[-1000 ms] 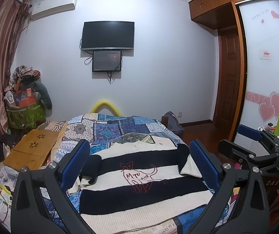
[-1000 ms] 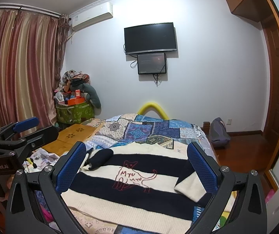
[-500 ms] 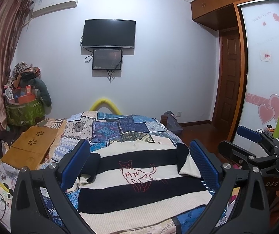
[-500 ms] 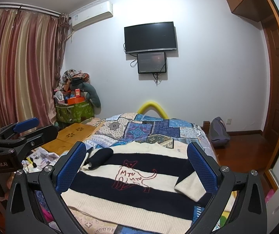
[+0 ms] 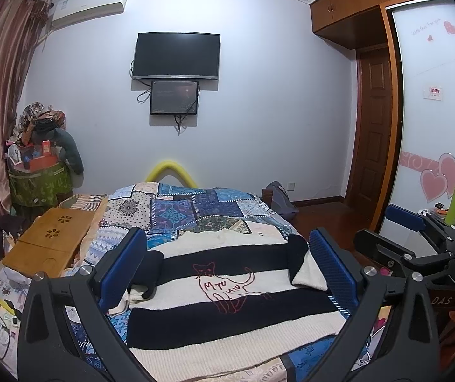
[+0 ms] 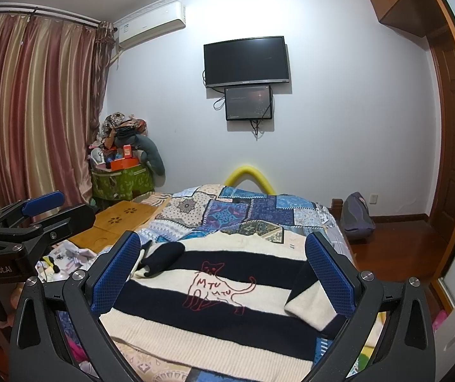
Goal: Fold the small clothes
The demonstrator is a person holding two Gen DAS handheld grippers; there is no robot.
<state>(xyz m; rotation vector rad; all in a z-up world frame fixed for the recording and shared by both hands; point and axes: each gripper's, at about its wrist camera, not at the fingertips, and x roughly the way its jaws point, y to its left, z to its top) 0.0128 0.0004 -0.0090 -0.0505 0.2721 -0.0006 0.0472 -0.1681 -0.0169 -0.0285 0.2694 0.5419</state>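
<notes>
Change over the last second: slight. In the left wrist view the sweater (image 5: 227,289) sits a little higher and nearer the centre than a second ago, and the TV (image 5: 176,55) has drifted right. I read this as the left tool (image 5: 227,267) panning slightly, not advancing. The right wrist view is practically unchanged.

Left tool: released, blue pads spread wide, nothing between them. Right tool (image 6: 222,273): likewise spread, empty. Each shows in the other's view, at the frame's right edge (image 5: 418,248) and left edge (image 6: 33,222), held apart and above the bed (image 6: 243,213).

Task item: striped black-and-cream sweater with a red cat outline, lying flat on the patchwork bedcover, lower centre of both frames. Both sleeves already lie folded in over the body: the dark cuff (image 6: 164,256) at the left, the cream cuff (image 6: 310,305) at the right.

Judgement: no cloth contact yet. Sleeve folds appear done; the next step is likely gripping the hem or shoulders to fold the body. Both tools must descend first.
</notes>
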